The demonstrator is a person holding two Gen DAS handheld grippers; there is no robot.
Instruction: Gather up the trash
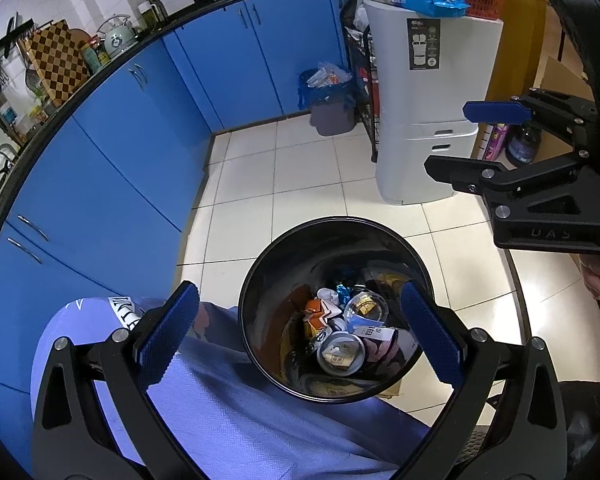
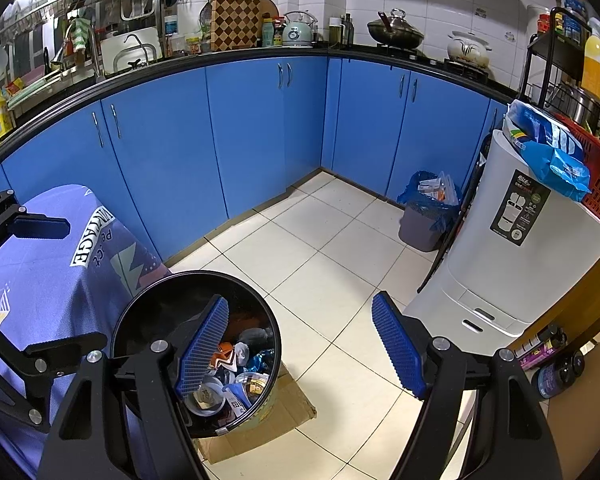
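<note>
left gripper: spread, empty, above black round bin | right gripper: spread, empty, over tiled floor beside bin | trash: wrappers, cups inside bin, standing on flattened cardboard by lilac cloth

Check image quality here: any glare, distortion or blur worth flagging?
Left wrist: strong fisheye bends the cabinets into an arc; the glossy inside of the bin mirrors its trash; corners vignetted black. Right wrist: same curvature along the counter; the tiles are evenly lit; both sharp, no motion blur.
</note>
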